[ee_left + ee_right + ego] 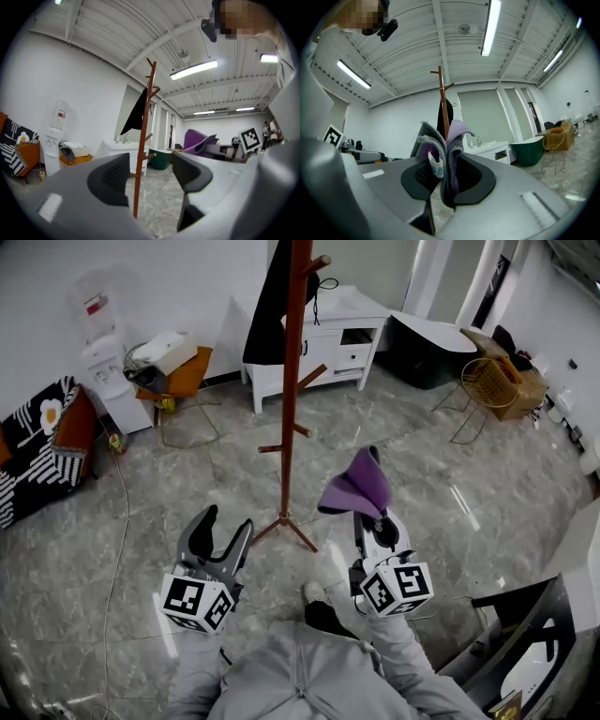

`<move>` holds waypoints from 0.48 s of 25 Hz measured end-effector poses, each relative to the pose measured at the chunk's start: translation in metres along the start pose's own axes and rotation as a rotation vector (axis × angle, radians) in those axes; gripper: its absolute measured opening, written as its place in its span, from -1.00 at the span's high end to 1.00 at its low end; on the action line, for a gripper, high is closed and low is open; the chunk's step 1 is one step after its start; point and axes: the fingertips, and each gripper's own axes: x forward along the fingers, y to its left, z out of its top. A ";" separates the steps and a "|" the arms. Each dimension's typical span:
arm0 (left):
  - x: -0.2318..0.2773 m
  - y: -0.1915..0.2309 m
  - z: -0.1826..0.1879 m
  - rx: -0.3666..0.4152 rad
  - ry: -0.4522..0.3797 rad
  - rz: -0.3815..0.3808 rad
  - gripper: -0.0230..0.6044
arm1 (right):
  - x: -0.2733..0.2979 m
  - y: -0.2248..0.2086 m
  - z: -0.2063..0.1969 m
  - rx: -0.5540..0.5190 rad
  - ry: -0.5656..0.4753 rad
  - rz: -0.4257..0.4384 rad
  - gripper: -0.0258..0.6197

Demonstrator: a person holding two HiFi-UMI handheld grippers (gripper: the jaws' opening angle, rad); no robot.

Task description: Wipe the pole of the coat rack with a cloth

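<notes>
Purple cloth (452, 140), pinched in right claw (445, 178), hides lower pole (443, 105); left claw (150, 176) wide.

Grey, perhaps marble floor (422, 474); white cabinet (323, 343); white walls (187, 277).

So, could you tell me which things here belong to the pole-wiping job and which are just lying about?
Job: reddish-brown wooden coat rack; purple knitted cloth, clamped in right gripper; open left gripper.
Lying about: white water dispenser; white cabinet; gold wire chair; black hanging garment.
</notes>
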 end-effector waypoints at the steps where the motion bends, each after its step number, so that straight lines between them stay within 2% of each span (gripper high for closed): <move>1: 0.005 0.004 0.001 0.002 -0.004 0.012 -0.06 | 0.011 -0.003 0.008 -0.019 -0.017 0.012 0.74; 5: 0.025 0.026 0.012 -0.004 -0.035 0.086 -0.06 | 0.062 -0.005 0.049 -0.111 -0.094 0.089 0.74; 9: 0.047 0.037 0.021 0.006 -0.048 0.124 -0.06 | 0.114 -0.002 0.094 -0.236 -0.184 0.161 0.74; 12: 0.057 0.044 0.025 0.008 -0.054 0.152 -0.06 | 0.148 -0.004 0.122 -0.283 -0.243 0.186 0.74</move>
